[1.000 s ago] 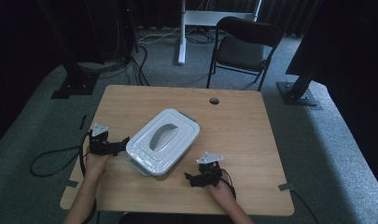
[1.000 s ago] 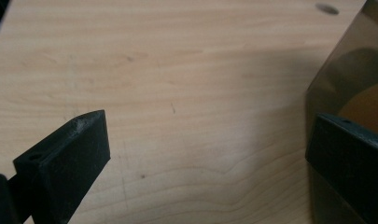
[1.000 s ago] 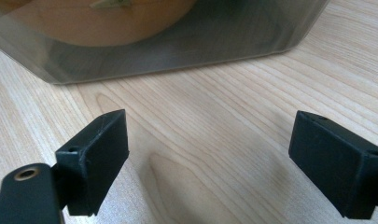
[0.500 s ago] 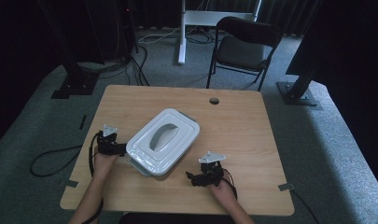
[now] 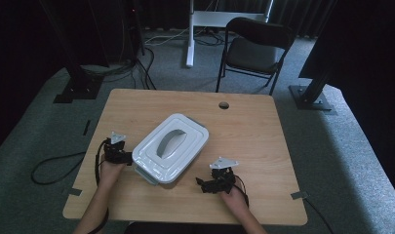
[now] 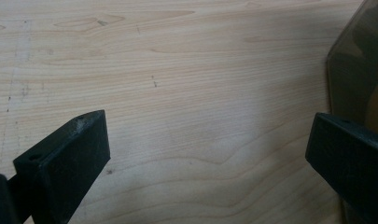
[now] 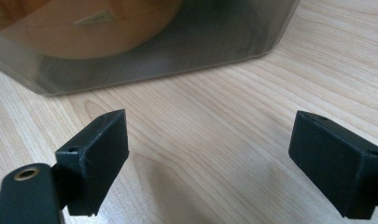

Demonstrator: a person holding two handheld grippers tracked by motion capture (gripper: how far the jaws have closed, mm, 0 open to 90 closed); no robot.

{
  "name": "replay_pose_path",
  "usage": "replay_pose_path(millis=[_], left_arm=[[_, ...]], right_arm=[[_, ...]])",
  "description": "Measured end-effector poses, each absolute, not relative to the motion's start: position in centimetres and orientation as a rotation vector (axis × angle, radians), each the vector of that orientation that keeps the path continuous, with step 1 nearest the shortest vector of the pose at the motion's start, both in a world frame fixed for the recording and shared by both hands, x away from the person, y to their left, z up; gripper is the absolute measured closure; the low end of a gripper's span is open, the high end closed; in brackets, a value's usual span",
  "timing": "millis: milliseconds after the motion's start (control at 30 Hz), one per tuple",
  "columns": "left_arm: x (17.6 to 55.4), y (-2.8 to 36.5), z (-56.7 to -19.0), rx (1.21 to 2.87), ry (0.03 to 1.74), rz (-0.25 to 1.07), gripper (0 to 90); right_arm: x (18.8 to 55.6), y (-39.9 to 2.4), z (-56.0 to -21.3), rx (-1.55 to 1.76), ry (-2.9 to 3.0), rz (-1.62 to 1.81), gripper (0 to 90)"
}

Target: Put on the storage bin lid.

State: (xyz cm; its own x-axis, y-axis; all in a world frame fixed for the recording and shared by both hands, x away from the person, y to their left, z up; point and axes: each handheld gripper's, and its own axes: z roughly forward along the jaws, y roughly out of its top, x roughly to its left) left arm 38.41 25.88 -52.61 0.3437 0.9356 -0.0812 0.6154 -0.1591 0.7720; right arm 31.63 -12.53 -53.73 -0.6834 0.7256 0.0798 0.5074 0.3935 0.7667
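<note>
High view: white-lidded storage container (image 5: 169, 147) with a grey handle recess sits near the middle of the wooden counter (image 5: 263, 146), turned at an angle to the counter edges. Left tool (image 5: 118, 151) is at the container's near-left corner, just beside it; contact cannot be judged from here. Right tool (image 5: 215, 179) rests on the counter to the near right of the container, apart from it. Left gripper view: jaws spread wide, nothing between them but bare wood; the container's smoky translucent wall (image 6: 359, 74) lies just beyond the right-hand jaw. Right gripper view: jaws likewise released and empty over the wood, with the container's translucent wall (image 7: 144, 42) ahead, near but not touching. Black folding chair (image 5: 256, 46) stands on the floor beyond the counter's far edge
</note>
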Motion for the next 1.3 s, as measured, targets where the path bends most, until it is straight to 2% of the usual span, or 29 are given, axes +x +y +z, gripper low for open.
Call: replay_pose_path(millis=[967, 1300], left_arm=[[35.6, 19.7, -52.9, 1.986, 1.203, 0.467, 0.3], [35.7, 18.1, -52.5, 2.014, 1.181, 0.49, 0.3]], right_arm=[[32.5, -15.4, -52.9, 1.166, 2.323, 1.182, 11.4], [32.5, -16.8, -52.8, 1.182, 2.308, 1.173, 11.4]])
